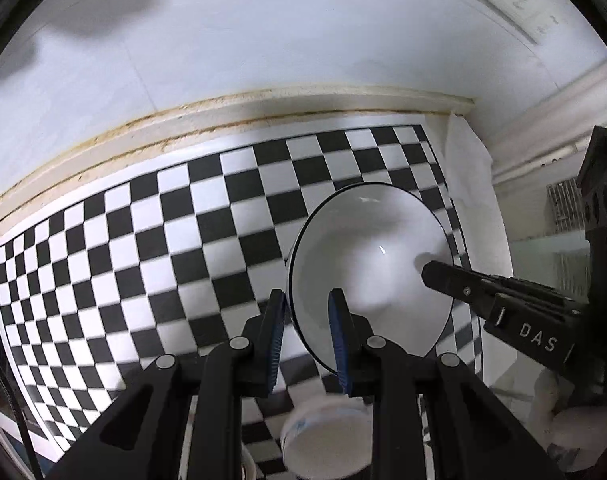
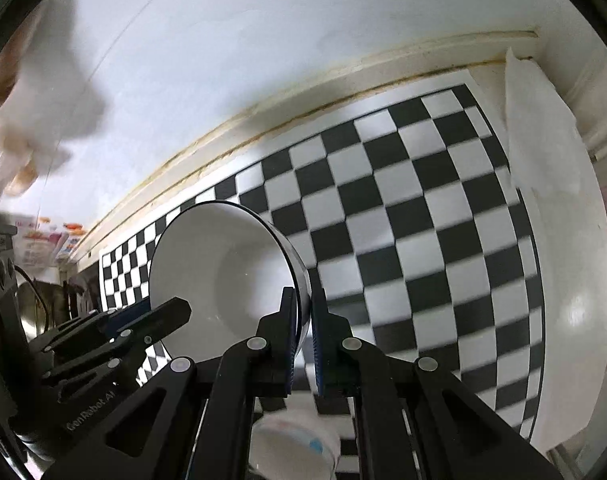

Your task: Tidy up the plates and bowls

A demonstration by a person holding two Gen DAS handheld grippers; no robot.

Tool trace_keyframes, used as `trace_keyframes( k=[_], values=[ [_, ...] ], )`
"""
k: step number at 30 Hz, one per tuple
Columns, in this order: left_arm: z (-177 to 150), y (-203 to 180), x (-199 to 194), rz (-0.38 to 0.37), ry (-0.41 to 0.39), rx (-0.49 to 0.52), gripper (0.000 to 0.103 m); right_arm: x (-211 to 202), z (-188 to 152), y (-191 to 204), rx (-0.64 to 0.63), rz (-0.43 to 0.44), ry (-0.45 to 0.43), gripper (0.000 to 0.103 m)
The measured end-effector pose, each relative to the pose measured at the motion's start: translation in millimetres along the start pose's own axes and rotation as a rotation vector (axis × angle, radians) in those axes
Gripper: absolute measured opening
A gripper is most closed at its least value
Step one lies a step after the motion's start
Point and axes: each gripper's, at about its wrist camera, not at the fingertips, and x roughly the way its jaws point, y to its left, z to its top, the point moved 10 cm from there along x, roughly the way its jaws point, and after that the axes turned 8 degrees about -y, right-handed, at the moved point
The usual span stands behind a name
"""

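From the left wrist camera we note the left gripper (image 1: 305, 334) pointing steeply down over a black-and-white checkered mat (image 1: 143, 248); its two blue-padded fingers (image 1: 275, 340) stand close together with the near rim of a white bowl (image 1: 367, 264) pinched between them, one pad outside the wall and the other inside the basin; the bowl is tilted and appears clear of the mat, its dark edge line running between the pads; from the right of the picture the right gripper (image 1: 427, 270) reaches to the opposite side of the same bowl, its tip lying over the bowl's inner face; a second white dish (image 1: 327, 432), blurred, shows low between the finger arms, and we cannot tell what it stands on; a pale wall (image 1: 263, 40) and a stained ledge (image 1: 223, 116) lie behind the mat. From the right wrist camera we see the right gripper (image 2: 303, 336) with its pads nearly pressed together, clamping the thin rim of the bowl (image 2: 223, 272); the bowl hangs left of the fingers, mouth turned toward the lens; the left gripper (image 2: 179, 308) holds the far rim at lower left; the checkered mat (image 2: 423, 220) spreads beneath; a blurred white dish (image 2: 295, 436) sits low between the arms; a white folded cloth (image 2: 543, 128) lies beside the mat's right edge.
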Motion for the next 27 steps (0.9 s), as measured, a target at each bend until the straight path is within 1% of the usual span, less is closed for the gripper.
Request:
trace_keyframes(
  k=[7,13,17,21,27],
  values=[
    [-59.9,-7.0,-30.6,-0.013,0.002,0.05,0.02,-30.8,-74.9,5.3,0.019,0.004,-0.007,0.009],
    [-105.2,-9.7,-41.6,-0.037,0.016,0.073,0.02,-40.5,-135.4,-0.1,0.048,0.004,0.006,0.009],
    [-130.4,-6.7,-32.5,-0.044,0.05,0.065,0.02,-37.1,-169.0,-5.3,0.065,-0.001,0.022,0.009],
    [-151.2,-5.0,-16.9,-0.029,0.088,0.076,0.02,-25.2,-198.8,-13.7,0.078,-0.021,0.051,0.009],
    [-165.5,-4.4,-3.0,-0.021,0.124,0.08,0.02,-15.6,-218.0,-22.0,0.082,-0.044,0.074,0.009]
  ],
)
